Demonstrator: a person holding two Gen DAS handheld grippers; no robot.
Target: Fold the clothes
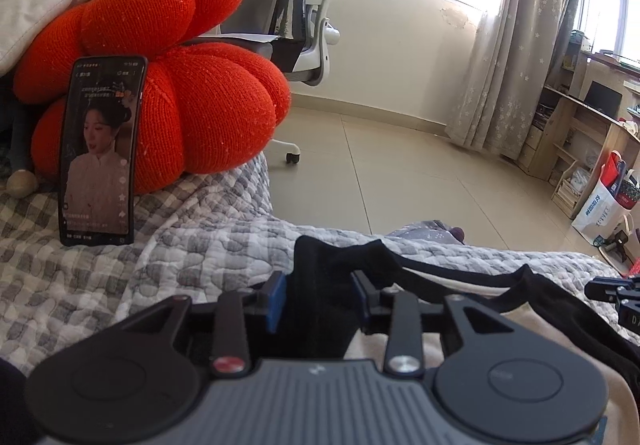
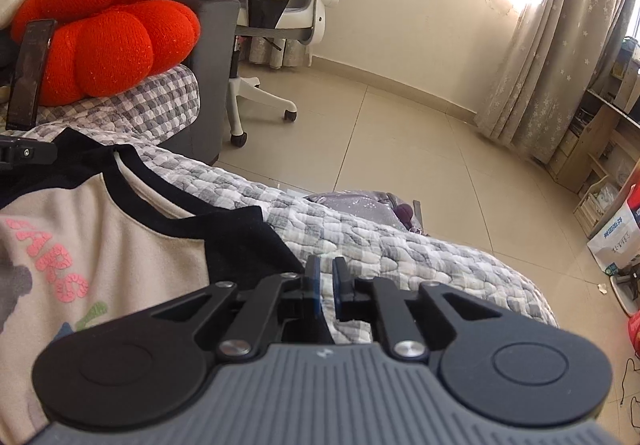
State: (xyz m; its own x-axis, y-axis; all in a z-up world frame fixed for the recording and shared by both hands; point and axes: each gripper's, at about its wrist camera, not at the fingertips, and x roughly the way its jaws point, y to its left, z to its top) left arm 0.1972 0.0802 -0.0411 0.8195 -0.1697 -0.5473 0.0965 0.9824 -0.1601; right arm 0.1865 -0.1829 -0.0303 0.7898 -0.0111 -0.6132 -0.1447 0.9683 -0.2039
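A cream T-shirt with black sleeves and collar (image 2: 100, 229) lies on the grey checked quilt (image 2: 380, 245); pink letters show on its chest. In the left wrist view my left gripper (image 1: 320, 293) is open, its blue pads either side of the shirt's black sleeve (image 1: 320, 265). My right gripper (image 2: 325, 281) sits low over the quilt just right of the other black sleeve (image 2: 240, 237), its pads nearly together with a narrow gap and nothing between them. The right gripper's tip also shows in the left wrist view (image 1: 612, 295).
A phone (image 1: 100, 153) playing a video leans on a red knitted cushion (image 1: 180, 85) at the bed's head. A white office chair (image 2: 272, 5) stands on the tiled floor (image 2: 400, 149) beyond the bed edge. Curtains, wooden shelves and bags are at the right.
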